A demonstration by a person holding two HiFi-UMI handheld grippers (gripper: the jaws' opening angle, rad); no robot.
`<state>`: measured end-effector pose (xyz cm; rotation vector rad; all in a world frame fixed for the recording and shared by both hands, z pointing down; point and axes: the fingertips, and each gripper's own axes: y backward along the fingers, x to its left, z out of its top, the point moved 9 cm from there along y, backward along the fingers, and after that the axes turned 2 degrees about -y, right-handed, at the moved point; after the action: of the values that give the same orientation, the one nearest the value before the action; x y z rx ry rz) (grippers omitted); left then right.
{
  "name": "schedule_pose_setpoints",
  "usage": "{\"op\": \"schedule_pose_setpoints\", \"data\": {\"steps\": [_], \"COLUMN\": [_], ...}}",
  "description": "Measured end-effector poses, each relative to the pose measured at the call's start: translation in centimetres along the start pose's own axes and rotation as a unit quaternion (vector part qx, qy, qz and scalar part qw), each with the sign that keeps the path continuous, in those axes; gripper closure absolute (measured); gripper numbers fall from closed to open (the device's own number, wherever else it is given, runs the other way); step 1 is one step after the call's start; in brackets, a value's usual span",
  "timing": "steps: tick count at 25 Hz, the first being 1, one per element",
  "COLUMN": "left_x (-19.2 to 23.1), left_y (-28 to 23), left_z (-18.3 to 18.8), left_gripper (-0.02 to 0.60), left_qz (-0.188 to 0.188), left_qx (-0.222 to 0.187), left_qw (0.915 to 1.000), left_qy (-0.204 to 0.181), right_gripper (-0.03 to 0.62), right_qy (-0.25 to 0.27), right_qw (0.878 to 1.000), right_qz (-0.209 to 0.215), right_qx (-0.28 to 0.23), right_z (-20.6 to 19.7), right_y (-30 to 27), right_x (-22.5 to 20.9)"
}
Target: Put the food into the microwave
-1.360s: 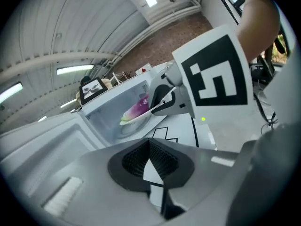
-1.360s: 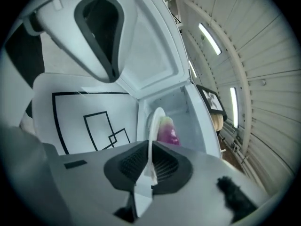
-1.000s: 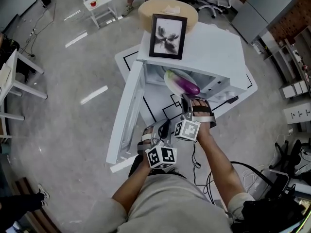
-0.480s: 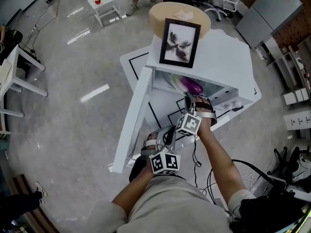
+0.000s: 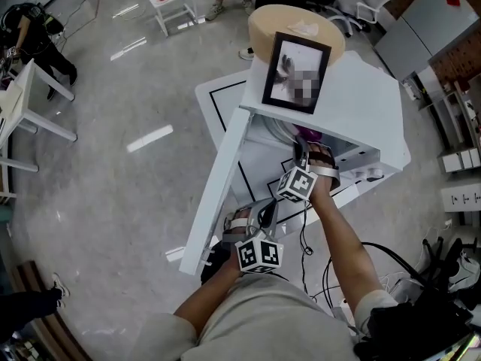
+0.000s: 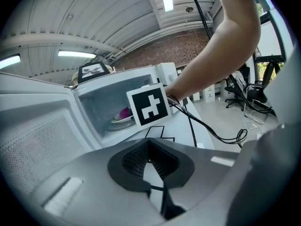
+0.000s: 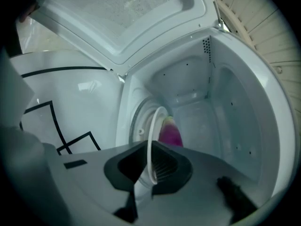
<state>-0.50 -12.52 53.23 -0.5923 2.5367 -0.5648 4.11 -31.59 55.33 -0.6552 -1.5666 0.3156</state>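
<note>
In my head view the microwave (image 5: pixel 353 104) top hides the plate (image 7: pixel 151 140) and right gripper (image 7: pixel 149 163) tips; I see just a sliver of purple food (image 5: pixel 310 134)

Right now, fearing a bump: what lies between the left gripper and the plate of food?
In the left gripper view, the right gripper's marker cube and the person's right forearm stand between the left gripper and the plate.
</note>
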Motion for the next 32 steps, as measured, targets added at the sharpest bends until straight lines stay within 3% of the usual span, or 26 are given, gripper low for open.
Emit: {"op": "schedule_pose_setpoints", "data": {"steps": [10,15,20,25,32], "left_x": [-0.7,-0.6,-0.9,-1.1,-0.2], "left_y": [-0.5,-0.5,-1.0,-1.1,-1.1], "left_z": [-0.1,-0.1,-0.9,-0.8,-1.2], "left_gripper": [0.574,0.574,0.574,0.574,0.574], "left_qz": [-0.021,-0.026,-0.038,-0.041,-0.032], "left_qx": [0.005,0.008,0.023,0.023,0.021], "left_qw": [0.9997,0.9995,0.9985,0.9981,0.9955], "left_qy": [0.006,0.016,0.033,0.040,0.087], "right_gripper": [0.565,0.563,0.496,0.457,0.457], "right_qy": [-0.018,-0.103,-0.212,-0.307,-0.367], "right_qw": [1.000,0.995,0.974,0.943,0.918], "right_qz": [-0.006,0.009,0.058,0.091,0.087], "right_qx": [0.014,-0.007,-0.054,-0.089,-0.122], "right_z": [-0.2,-0.3,-0.5,-1.1,-1.5], "right_y": [-2.9,-2.9,-2.6,-2.3,-0.5], "right_x": [-1.7,-2.6,-3.3,-4.3,-4.6]}}
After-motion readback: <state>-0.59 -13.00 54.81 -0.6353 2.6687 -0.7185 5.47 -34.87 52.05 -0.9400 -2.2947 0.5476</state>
